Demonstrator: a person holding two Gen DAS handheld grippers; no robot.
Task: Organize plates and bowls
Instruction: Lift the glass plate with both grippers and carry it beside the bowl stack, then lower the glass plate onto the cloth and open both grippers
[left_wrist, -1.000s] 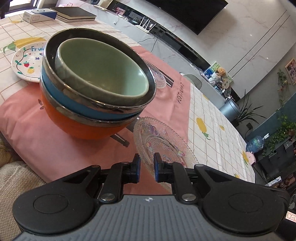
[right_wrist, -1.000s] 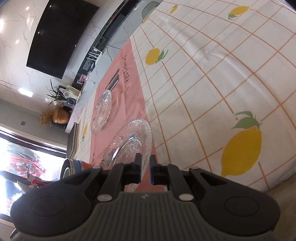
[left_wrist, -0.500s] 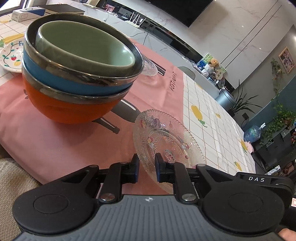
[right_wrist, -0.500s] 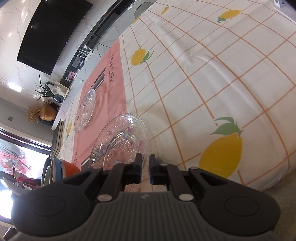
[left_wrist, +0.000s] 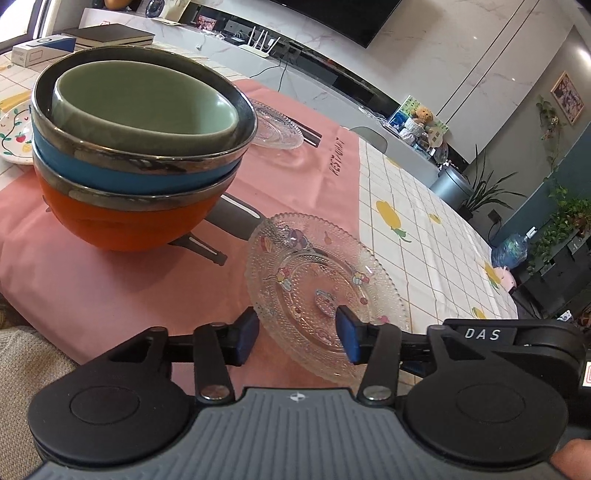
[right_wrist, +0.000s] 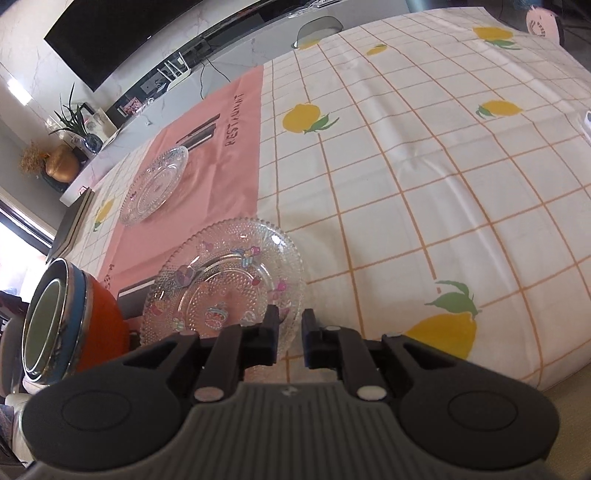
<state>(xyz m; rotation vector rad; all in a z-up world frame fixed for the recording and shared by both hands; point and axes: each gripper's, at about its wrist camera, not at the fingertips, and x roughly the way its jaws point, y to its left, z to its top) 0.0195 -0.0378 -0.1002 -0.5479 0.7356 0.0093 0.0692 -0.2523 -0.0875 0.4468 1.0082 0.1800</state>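
Note:
A stack of three nested bowls (left_wrist: 136, 147), green in blue in orange, stands on the pink placemat (left_wrist: 110, 280); it also shows in the right wrist view (right_wrist: 70, 321). A clear glass plate (left_wrist: 321, 288) with small cartoon prints lies on the mat's near corner, and shows in the right wrist view (right_wrist: 225, 288). My left gripper (left_wrist: 295, 332) is open, its pads either side of the plate's near rim. My right gripper (right_wrist: 290, 332) is nearly shut and empty at the plate's near edge. A second glass plate (right_wrist: 155, 184) lies farther back.
A white plate with fruit drawings (left_wrist: 13, 136) lies left of the bowls. Books and a box (left_wrist: 81, 38) sit at the table's far left. The lemon-print tablecloth (right_wrist: 424, 166) covers the table to the right.
My left gripper opened and moved in over the near rim of the glass plate. My right gripper swung toward the plate and its jaws parted slightly.

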